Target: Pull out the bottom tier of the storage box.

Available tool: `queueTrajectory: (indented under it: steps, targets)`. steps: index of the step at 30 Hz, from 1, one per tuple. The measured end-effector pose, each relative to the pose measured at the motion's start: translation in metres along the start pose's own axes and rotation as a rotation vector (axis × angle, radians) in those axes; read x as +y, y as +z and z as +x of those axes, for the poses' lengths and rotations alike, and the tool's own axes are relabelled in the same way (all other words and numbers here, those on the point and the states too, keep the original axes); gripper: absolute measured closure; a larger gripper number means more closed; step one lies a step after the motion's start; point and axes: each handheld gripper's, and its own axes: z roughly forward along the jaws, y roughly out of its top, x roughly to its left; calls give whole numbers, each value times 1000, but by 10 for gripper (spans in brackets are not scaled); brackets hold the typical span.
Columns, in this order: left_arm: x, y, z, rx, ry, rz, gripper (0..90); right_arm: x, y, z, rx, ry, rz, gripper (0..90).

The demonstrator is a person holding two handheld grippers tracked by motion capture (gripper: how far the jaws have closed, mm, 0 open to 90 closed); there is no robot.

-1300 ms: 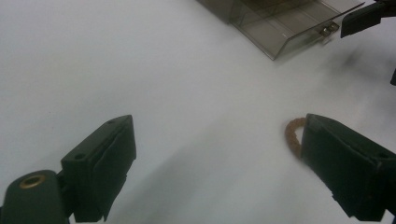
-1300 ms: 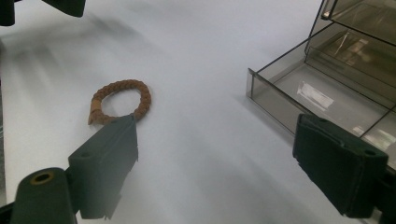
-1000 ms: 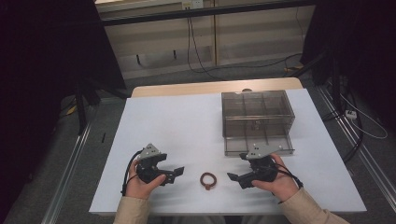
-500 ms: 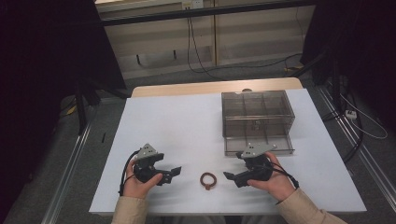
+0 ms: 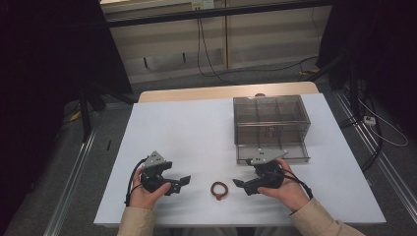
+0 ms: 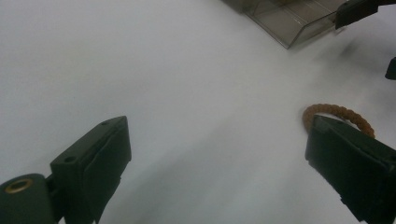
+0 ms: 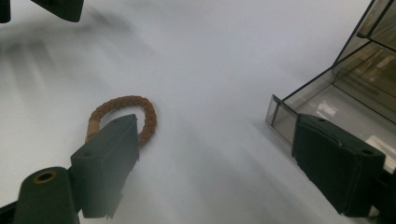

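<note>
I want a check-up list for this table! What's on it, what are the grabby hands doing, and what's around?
Surface: white table top, bare in the middle.
Job's things: brown braided ring flat on the table between the grippers; clear compartment box at the far right, its front drawer pulled out.
Clutter: nothing seen.
Grippers: left gripper and right gripper both open, holding nothing, pointing at the ring.
Cables: one black cable trails from the left gripper; more on the floor behind.
Surroundings: dark floor, pale wall panels.

clear plastic organizer box point(image 5: 271, 123) right of centre on white table point(image 5: 187, 132), cables point(image 5: 211, 54) on floor, upper centre
</note>
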Motion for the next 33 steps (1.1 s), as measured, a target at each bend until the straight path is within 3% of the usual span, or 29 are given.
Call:
queueTrajectory:
  steps: [14, 19, 25, 28, 33]
  targets:
    - [-1, 1, 1, 0, 2, 13, 70, 1, 7, 3, 7, -6, 28, 166]
    - [0, 1, 1, 4, 2, 11, 71, 0, 11, 6, 11, -30, 46, 167]
    - [0, 2, 1, -1, 0, 10, 71, 1, 15, 5, 14, -14, 46, 179]
    - [0, 2, 1, -1, -1, 13, 70, 2, 16, 6, 19, -22, 39, 273]
    - [0, 3, 1, 0, 1, 18, 70, 5, 18, 7, 33, -22, 35, 310]
